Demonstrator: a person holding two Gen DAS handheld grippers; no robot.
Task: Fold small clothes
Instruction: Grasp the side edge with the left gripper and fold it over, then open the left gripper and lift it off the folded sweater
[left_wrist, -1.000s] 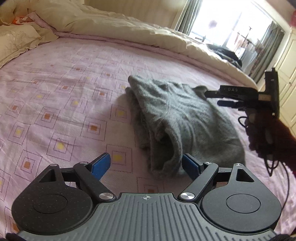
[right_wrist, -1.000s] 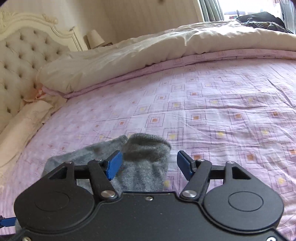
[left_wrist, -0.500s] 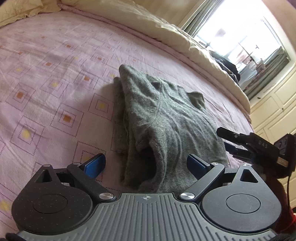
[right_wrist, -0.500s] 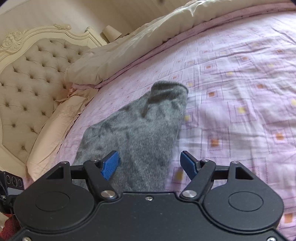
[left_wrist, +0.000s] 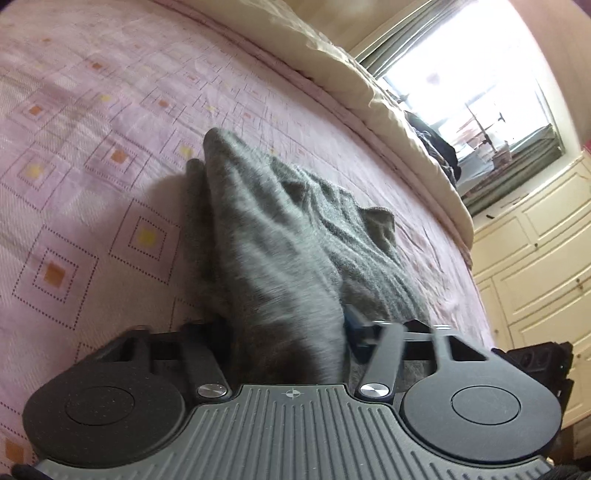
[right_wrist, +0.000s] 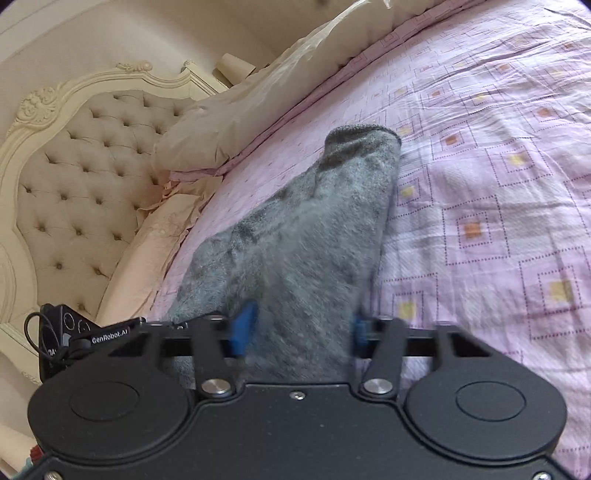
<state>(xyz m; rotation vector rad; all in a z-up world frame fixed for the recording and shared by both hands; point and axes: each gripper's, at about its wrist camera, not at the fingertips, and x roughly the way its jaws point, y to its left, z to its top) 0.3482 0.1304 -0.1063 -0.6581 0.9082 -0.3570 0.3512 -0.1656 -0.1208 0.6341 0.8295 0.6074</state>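
We are in a home bedroom, working on a wide bed spread with a lilac sheet printed in dotted squares. A cream tufted headboard with a carved frame rises at one end, a pillow lying at its foot. A beige duvet is pushed back along the far side of the mattress. Daylight pours through a window hung with grey-green curtains. Cream panelled cupboards line the wall beside it, and dark clothes lie heaped on the duvet's edge.
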